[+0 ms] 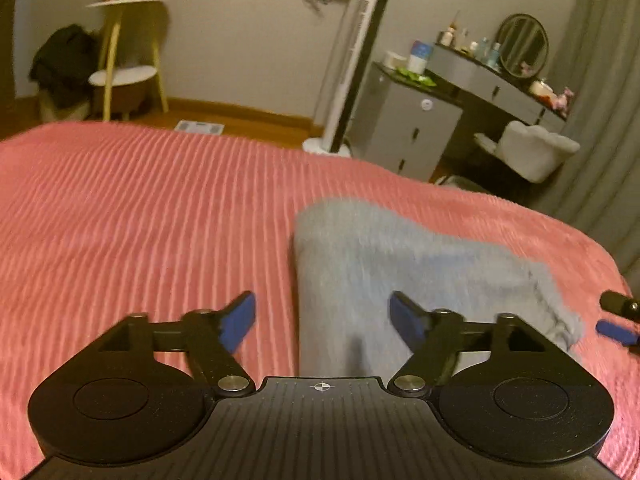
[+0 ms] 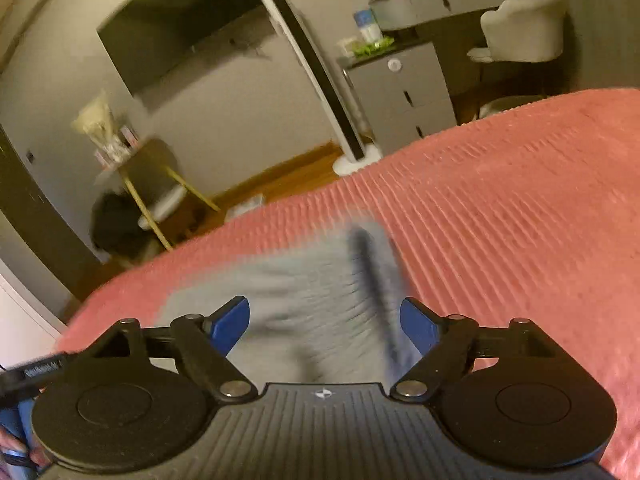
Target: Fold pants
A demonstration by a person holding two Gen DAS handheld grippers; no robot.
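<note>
The grey pants lie folded in a compact stack on the pink ribbed bedspread, at the right of the left wrist view. My left gripper is open and empty, just above the near left edge of the pants. In the right wrist view the pants are blurred, with a dark stripe along their right side. My right gripper is open and empty, over the near part of the pants. Its fingertips show at the right edge of the left wrist view.
The bedspread covers the whole bed. Beyond its far edge stand a tower fan, a grey dresser, a white chair and a small yellow-legged side table.
</note>
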